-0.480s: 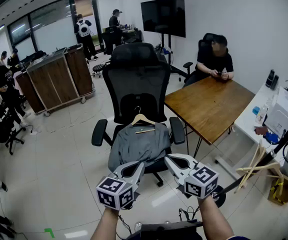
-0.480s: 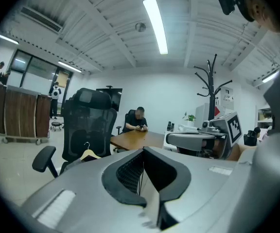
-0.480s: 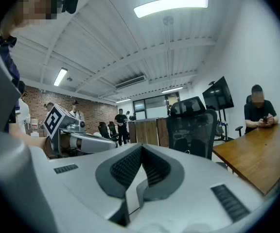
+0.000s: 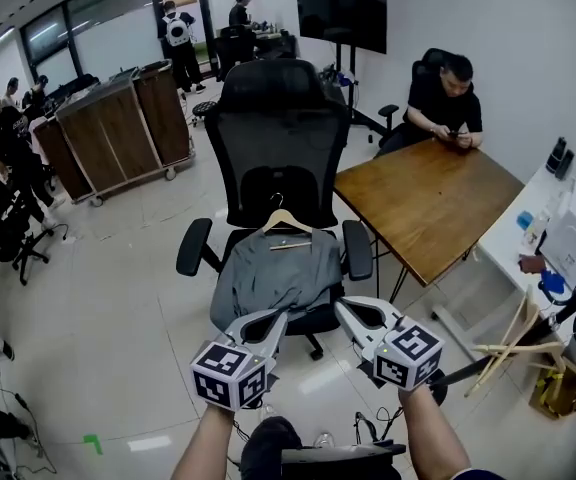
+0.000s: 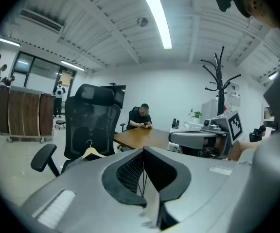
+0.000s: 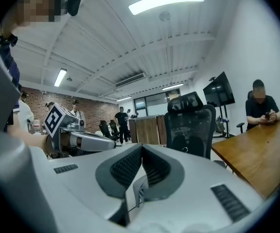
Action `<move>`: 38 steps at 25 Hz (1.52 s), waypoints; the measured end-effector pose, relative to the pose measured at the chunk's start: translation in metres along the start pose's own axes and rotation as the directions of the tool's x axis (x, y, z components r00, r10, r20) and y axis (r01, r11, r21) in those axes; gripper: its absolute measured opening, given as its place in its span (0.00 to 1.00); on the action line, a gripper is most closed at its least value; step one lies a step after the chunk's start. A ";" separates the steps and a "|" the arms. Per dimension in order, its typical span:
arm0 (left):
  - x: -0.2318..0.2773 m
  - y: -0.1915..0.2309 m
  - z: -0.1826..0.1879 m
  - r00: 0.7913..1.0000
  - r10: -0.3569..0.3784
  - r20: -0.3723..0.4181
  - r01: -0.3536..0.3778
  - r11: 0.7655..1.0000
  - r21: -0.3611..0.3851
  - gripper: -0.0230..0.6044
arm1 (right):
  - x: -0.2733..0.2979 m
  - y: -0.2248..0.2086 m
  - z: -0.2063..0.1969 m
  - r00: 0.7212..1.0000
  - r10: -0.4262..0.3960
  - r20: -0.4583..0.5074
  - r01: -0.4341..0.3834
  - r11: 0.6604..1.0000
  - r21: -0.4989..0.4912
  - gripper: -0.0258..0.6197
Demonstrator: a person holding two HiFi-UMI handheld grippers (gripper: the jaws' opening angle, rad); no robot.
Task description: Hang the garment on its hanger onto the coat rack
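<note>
Little had changed in half a second: our view had crept slightly toward the chair [image 4: 280,118]. The left gripper [image 4: 271,319] and right gripper [image 4: 347,309] stayed pressed together, empty, short of the garment [image 4: 278,273]. It lay on its hanger [image 4: 285,220] on the seat at 12 o'clock. The rack [image 5: 220,81] stood around 3 o'clock, so pickup remained ahead.

Left gripper [image 4: 280,316] & right gripper [image 4: 340,306]: pale grey shells, black ribbed pads [image 5: 129,172], b&w square-marker cube [image 4: 230,373] on each, bare forearms [image 4: 206,450].
</note>
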State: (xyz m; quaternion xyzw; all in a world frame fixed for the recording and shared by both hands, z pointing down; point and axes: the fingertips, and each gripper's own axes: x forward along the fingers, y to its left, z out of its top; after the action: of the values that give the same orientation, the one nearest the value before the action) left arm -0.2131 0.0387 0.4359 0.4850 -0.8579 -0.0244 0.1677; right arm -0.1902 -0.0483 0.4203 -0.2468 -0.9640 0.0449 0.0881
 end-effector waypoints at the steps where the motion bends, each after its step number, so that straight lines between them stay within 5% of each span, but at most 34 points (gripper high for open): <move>1: 0.005 0.006 0.001 1.000 -0.002 0.000 0.002 1.000 -0.001 0.01 | 0.007 -0.004 -0.001 1.000 -0.005 -0.001 0.005 1.000 0.002 0.04; 7: 0.048 0.071 0.008 1.000 -0.015 0.015 0.016 0.999 -0.028 0.01 | 0.059 -0.043 0.002 0.997 -0.069 0.024 0.069 0.998 0.002 0.04; 17: 0.129 0.192 0.036 0.995 -0.093 -0.028 0.092 0.995 -0.043 0.01 | 0.168 -0.132 0.000 0.966 -0.245 -0.087 0.243 0.970 -0.025 0.09; 23: 0.170 0.231 0.026 0.988 -0.136 -0.075 0.131 0.989 -0.061 0.01 | 0.207 -0.179 -0.017 0.954 -0.266 -0.136 0.268 0.963 -0.008 0.09; 32: 0.237 0.248 -0.010 0.977 -0.124 -0.175 0.111 0.990 -0.086 0.01 | 0.259 -0.257 -0.099 0.904 -0.285 -0.318 0.299 0.954 -0.004 0.11; 34: 0.250 0.254 -0.025 0.973 -0.121 -0.196 0.104 0.990 -0.094 0.01 | 0.277 -0.270 -0.123 0.893 -0.281 -0.352 0.306 0.952 0.017 0.34; 38: 0.271 0.267 -0.059 0.962 -0.131 -0.239 0.108 0.988 -0.109 0.01 | 0.311 -0.305 -0.169 0.857 -0.327 -0.400 0.359 0.933 0.006 0.36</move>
State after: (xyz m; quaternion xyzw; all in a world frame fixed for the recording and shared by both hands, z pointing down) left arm -0.5427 -0.0408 0.6178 0.5269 -0.7975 -0.0150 0.2934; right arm -0.5688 -0.1573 0.6713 -0.0714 -0.9525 0.0168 0.2956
